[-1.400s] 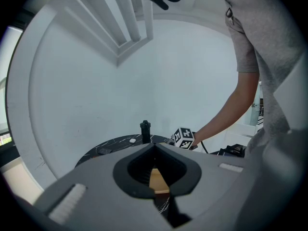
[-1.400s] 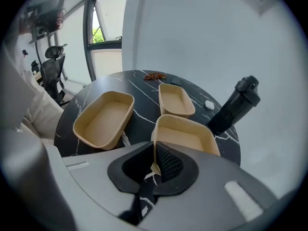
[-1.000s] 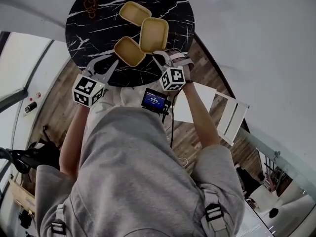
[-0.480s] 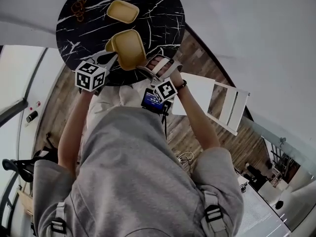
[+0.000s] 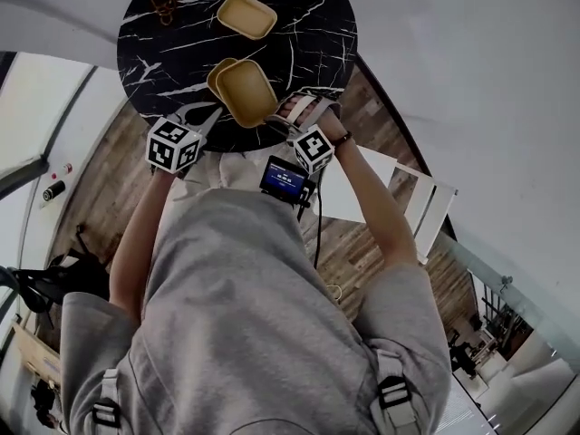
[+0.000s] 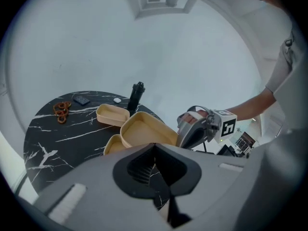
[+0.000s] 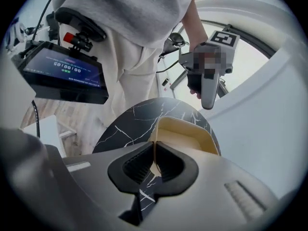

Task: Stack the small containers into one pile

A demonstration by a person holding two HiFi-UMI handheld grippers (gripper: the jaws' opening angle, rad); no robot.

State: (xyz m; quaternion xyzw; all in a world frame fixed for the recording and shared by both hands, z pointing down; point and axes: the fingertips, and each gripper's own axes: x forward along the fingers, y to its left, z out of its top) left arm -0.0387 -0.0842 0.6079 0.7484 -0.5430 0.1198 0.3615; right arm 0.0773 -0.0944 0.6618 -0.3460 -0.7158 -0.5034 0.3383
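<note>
Three tan plastic containers are on or over the round black marble table (image 5: 154, 57). My right gripper (image 5: 279, 116) (image 7: 155, 146) is shut on the near rim of one container (image 5: 246, 91) (image 7: 185, 134), and its jaws have just tightened on it. That container hangs tilted over a second one (image 5: 220, 72) (image 6: 113, 146) on the table. The third container (image 5: 246, 14) (image 6: 111, 114) lies further back. My left gripper (image 5: 213, 109) (image 6: 155, 147) is shut beside the lower container's near edge, and nothing shows between its jaws.
A brown pretzel-like ring cluster (image 5: 165, 3), a small dark device (image 6: 82, 99) and a small white object (image 6: 117, 100) lie at the table's far side. A black post (image 6: 136, 96) stands behind it. A white folding chair (image 5: 408, 198) is on the wooden floor at the right.
The right gripper carried its container from the table's middle over to the near-left container. The left gripper's jaws went from open to shut, and it sank toward the table.
</note>
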